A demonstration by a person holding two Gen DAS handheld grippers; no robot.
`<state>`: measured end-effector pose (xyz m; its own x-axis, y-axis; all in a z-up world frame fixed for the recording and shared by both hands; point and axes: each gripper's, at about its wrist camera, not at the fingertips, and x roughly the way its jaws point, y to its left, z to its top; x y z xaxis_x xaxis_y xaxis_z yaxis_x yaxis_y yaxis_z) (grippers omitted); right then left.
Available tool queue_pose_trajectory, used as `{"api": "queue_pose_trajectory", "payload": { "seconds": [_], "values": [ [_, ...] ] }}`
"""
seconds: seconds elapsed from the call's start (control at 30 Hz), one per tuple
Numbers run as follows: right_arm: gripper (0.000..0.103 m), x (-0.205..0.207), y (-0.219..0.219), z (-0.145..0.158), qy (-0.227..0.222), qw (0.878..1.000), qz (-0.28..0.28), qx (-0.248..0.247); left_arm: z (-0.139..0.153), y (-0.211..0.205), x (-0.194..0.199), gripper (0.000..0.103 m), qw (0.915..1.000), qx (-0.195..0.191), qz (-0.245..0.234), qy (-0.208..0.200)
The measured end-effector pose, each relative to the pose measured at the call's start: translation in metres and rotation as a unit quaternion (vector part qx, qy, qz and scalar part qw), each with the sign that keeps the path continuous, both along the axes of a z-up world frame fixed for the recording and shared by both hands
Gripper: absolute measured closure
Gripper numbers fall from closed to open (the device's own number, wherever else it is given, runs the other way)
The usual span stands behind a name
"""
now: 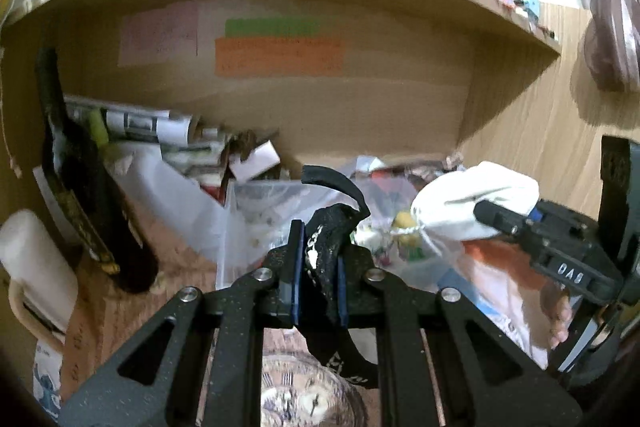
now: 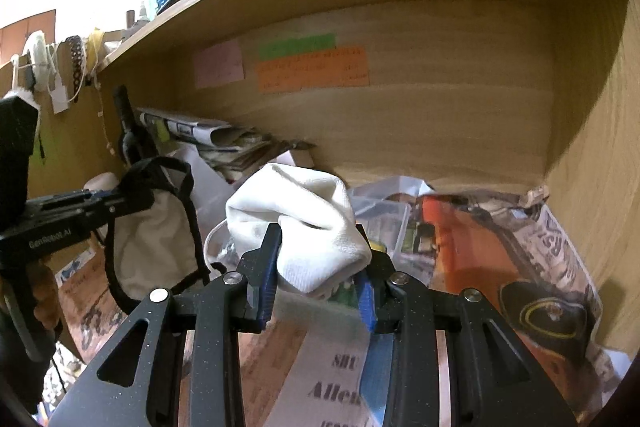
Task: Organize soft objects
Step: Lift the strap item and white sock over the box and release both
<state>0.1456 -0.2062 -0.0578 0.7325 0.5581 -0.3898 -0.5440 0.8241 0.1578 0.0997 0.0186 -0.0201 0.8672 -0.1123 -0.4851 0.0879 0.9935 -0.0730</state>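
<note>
We face a wooden shelf alcove (image 2: pixel 440 115) above a tabletop (image 1: pixel 132 247) crowded with plastic bags and papers. Our right claw (image 2: pixel 316 279) grips a bunched white cotton sock (image 2: pixel 304 223), its long axis rising away toward the alcove. Our left claw (image 1: pixel 318 267) pinches the black-trimmed cloth mask (image 2: pixel 152 227), hanging lengthwise below; we should hold both firmly and set them down together without snagging the clutter.

Your left gripper (image 1: pixel 319 277) hides the middle of the black-edged mask (image 1: pixel 335 227), and its strap runs off the bottom edge. The writing on the orange note (image 1: pixel 279 57) is too blurred to read. The right fingers (image 2: pixel 265 277) cover the white sock's (image 2: pixel 298 223) lower folds. Printed paper (image 2: pixel 340 379) below is cut off.
</note>
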Motion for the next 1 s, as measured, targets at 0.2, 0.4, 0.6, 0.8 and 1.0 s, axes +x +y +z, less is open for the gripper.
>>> {"api": "queue_pose_trajectory", "payload": {
  "seconds": [0.2,0.4,0.6,0.8,1.0],
  "values": [
    [0.072,0.015,0.004,0.006,-0.007,1.000,-0.001,-0.003,0.018,0.000,0.022,0.090,0.9997,0.005,0.008,-0.022],
    [0.072,0.035,0.014,0.008,-0.005,1.000,-0.002,-0.009,0.025,-0.002,0.050,0.090,0.9987,0.017,0.027,-0.040],
    [0.072,0.056,0.032,0.005,0.003,1.000,0.004,-0.026,0.011,0.003,0.085,0.090,0.9990,0.011,0.039,-0.018],
    [0.072,0.075,0.051,-0.008,0.021,0.998,0.008,-0.052,-0.011,0.012,0.113,0.090,0.9989,-0.003,0.044,0.015],
    [0.072,0.090,0.071,-0.029,0.047,0.995,0.010,-0.084,-0.034,0.020,0.128,0.090,0.9978,-0.006,0.047,0.046]
  ]
}}
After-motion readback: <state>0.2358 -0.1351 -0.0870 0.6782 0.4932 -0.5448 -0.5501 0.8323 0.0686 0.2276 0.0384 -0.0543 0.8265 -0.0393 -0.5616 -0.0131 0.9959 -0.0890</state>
